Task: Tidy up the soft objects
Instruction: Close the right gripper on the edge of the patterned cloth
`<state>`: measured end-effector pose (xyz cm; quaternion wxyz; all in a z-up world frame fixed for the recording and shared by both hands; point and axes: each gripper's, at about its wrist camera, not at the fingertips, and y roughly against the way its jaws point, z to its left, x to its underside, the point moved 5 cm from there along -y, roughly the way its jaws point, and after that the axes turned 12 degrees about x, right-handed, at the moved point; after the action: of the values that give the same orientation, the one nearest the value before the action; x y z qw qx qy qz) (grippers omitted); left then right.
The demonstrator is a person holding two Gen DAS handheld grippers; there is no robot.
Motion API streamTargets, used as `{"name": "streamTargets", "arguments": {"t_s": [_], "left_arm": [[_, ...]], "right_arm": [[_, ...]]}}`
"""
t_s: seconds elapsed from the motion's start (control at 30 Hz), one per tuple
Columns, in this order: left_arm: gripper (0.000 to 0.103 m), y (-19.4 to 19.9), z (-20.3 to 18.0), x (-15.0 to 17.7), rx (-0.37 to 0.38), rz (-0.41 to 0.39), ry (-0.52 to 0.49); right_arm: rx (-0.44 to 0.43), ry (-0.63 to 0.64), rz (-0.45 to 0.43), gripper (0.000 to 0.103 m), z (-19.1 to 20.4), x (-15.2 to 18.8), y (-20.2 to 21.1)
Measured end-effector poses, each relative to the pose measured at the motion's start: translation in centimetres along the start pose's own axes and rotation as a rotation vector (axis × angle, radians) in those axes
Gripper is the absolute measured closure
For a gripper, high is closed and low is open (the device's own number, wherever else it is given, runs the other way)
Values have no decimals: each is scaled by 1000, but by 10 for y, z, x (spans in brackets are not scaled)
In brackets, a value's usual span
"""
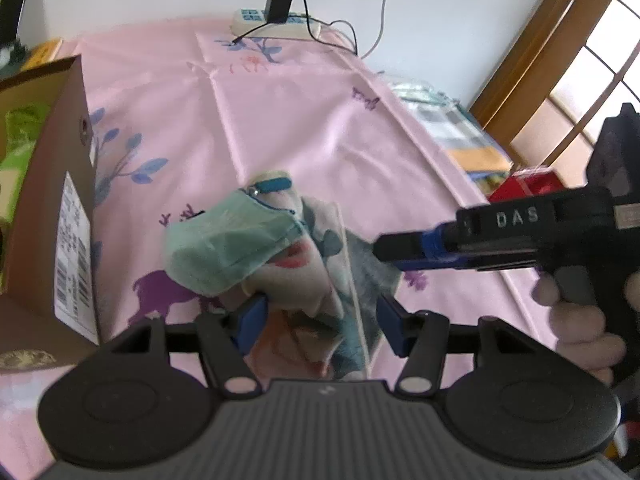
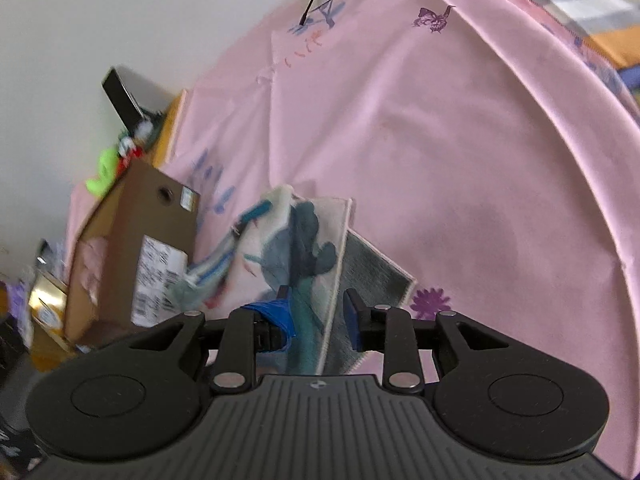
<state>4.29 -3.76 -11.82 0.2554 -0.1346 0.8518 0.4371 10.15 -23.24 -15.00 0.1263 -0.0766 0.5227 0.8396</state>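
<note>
A floral cloth point(image 1: 316, 240) with teal and red print lies bunched on the pink sheet point(image 1: 312, 120), with a teal face mask point(image 1: 228, 248) draped over its left side. A grey cloth point(image 1: 374, 276) lies under its right edge. My left gripper point(image 1: 324, 324) stands open around the near end of the floral cloth, the right pad apart from it. My right gripper point(image 1: 380, 248) comes in from the right, held by a hand point(image 1: 576, 320). In the right wrist view that gripper point(image 2: 318, 320) is open, with the edge of the floral cloth point(image 2: 288, 248) between its pads and the grey cloth point(image 2: 372, 272) beside it.
A brown cardboard box point(image 1: 60, 216) with a label stands at the left, green material inside it. A power strip point(image 1: 276, 24) with a charger and cables lies at the sheet's far end. A red box point(image 1: 528, 184) and a wooden frame point(image 1: 560, 40) are at the right.
</note>
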Motion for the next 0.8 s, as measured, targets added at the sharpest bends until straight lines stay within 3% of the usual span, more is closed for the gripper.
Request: {"name": "streamTargets", "arguments": {"t_s": [0.13, 0.3, 0.53, 0.67, 0.73, 0.77, 0.8], "left_arm": [[45, 10, 8, -1, 43, -32, 60], [45, 28, 14, 2, -19, -64, 61], [42, 21, 26, -14, -111, -112, 29], [42, 11, 43, -20, -60, -130, 90], [51, 9, 45, -21, -51, -140, 81], [61, 7, 43, -20, -33, -140, 75], [61, 7, 43, -20, -29, -138, 74]], "right_arm": [[-100, -48, -8, 91, 9, -15, 4], [-207, 8, -16, 90, 46, -29, 3], [-207, 117, 29, 91, 82, -32, -27], [-214, 116, 84, 94, 84, -30, -44], [-225, 109, 111, 94, 82, -26, -48], [-232, 106, 121, 95, 82, -24, -49], [-233, 108, 128, 95, 82, -22, -50]]}}
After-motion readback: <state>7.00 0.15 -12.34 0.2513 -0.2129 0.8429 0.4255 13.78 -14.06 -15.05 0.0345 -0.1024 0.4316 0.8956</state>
